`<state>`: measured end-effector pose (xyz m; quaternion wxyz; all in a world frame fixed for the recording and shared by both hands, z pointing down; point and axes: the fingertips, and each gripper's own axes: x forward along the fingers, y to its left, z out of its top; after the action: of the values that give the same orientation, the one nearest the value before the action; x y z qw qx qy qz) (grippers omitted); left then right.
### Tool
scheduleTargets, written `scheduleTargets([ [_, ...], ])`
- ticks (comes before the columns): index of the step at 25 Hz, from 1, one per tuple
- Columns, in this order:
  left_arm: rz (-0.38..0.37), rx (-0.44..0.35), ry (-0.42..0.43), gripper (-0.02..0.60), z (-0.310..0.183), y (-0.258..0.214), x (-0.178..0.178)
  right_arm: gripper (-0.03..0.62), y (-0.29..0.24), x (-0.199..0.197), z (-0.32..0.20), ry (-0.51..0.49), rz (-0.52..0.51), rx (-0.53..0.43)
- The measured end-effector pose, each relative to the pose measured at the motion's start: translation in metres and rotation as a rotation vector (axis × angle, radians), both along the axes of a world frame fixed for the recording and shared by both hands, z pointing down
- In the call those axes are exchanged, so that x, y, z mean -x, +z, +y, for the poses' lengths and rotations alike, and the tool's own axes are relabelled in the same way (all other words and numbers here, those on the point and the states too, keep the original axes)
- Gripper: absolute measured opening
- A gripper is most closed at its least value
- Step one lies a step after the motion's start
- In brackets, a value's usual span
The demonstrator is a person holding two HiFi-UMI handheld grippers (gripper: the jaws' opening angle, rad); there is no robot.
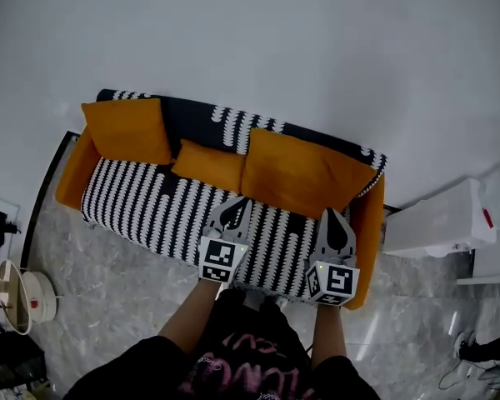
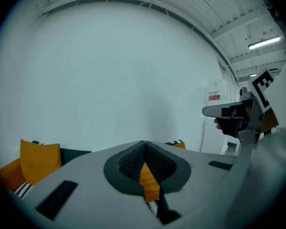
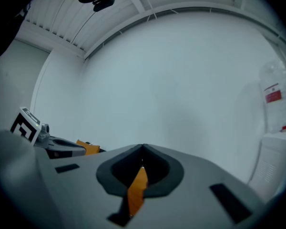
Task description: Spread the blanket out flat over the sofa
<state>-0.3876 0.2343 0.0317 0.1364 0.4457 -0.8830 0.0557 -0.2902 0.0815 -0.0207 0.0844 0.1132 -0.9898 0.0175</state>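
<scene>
A black-and-white striped blanket (image 1: pixel 150 202) lies over the seat and backrest of an orange sofa (image 1: pixel 71 182). Three orange cushions (image 1: pixel 129 130) (image 1: pixel 208 165) (image 1: pixel 300 173) lean on its back. My left gripper (image 1: pixel 235 202) hovers over the seat's front middle, shut, with nothing between its jaws. My right gripper (image 1: pixel 334 213) hangs shut and empty beside the right armrest. In the left gripper view the jaws (image 2: pixel 144 144) meet at the tip, with orange cushion showing through the gap behind them. The right gripper view shows the same closed tip (image 3: pixel 143 149). No cloth is pinched in either.
A white box-like unit (image 1: pixel 437 219) stands right of the sofa against the white wall. A round white appliance (image 1: pixel 21 294) and dark items sit on the marble floor at the left. The person's legs stand close to the sofa's front edge.
</scene>
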Motion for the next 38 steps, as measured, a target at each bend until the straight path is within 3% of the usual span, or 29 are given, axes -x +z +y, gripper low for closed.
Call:
scheduleTargets([
  [10, 0.047, 0.04, -0.055, 0.011, -0.005, 0.018, -0.028, 0.02, 0.028, -0.033, -0.015, -0.027, 0.043, 0.044],
  [18, 0.028, 0.07, -0.074, 0.011, -0.011, 0.017, -0.044, 0.02, 0.023, -0.039, -0.026, -0.057, 0.015, 0.059],
  [31, -0.108, 0.047, -0.07, 0.011, -0.028, -0.051, -0.043, 0.02, -0.039, -0.038, -0.039, -0.108, -0.111, 0.002],
  [38, -0.172, -0.015, -0.077, 0.011, -0.041, -0.107, -0.039, 0.02, -0.075, -0.043, -0.056, -0.112, -0.17, -0.016],
])
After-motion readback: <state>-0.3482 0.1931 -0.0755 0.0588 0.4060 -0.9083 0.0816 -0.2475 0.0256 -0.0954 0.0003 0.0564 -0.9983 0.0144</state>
